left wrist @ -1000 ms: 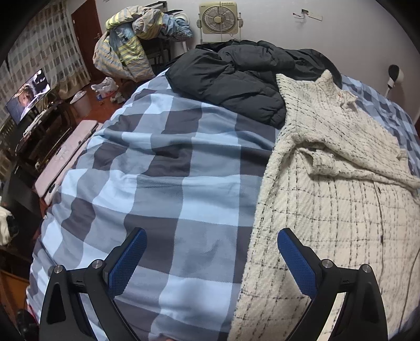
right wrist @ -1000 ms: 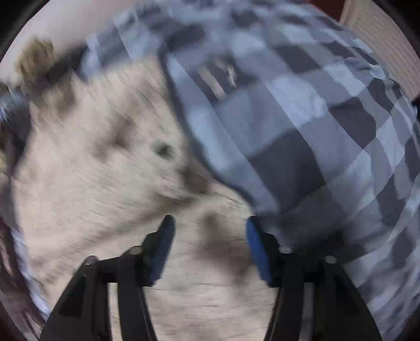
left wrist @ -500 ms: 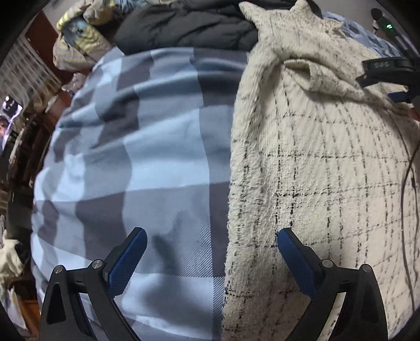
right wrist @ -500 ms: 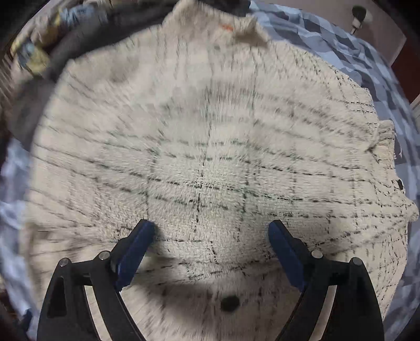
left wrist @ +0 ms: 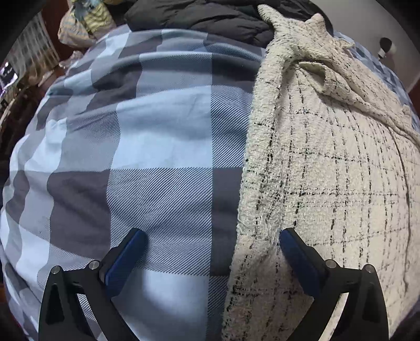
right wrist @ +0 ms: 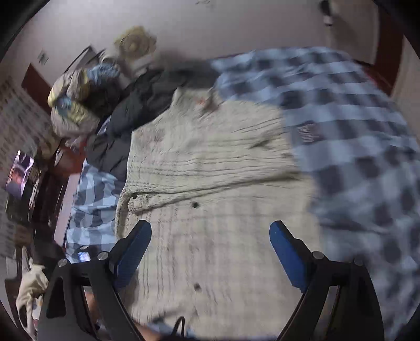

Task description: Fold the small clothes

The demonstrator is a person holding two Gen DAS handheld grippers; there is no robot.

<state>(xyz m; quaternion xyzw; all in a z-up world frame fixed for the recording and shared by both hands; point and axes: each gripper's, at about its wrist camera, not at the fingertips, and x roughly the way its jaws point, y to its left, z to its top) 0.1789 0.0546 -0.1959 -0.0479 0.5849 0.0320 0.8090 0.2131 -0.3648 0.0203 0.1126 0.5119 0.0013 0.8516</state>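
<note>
Cardigan [left wrist: 328, 183]: cream with black check, flat on the blue plaid duvet [left wrist: 147, 147], left edge between the fingers.
Left gripper [left wrist: 210, 244]: spread wide, straddling that edge.
Right gripper [right wrist: 210, 241]: spread above cardigan [right wrist: 210, 170].
Black jacket [left wrist: 199, 18]: 12 o'clock.

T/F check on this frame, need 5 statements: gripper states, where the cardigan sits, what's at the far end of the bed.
1. The left gripper is open. True.
2. The left gripper holds the cardigan. False: its jaws straddle the cardigan's edge, one finger over the quilt, one on the cardigan, nothing clamped.
3. The cardigan lies on the floor. False: it is spread on the checked quilt.
4. A black jacket lies at the cardigan's collar end. True.
5. The right gripper is shut. False: it is open above the cardigan, empty.
</note>
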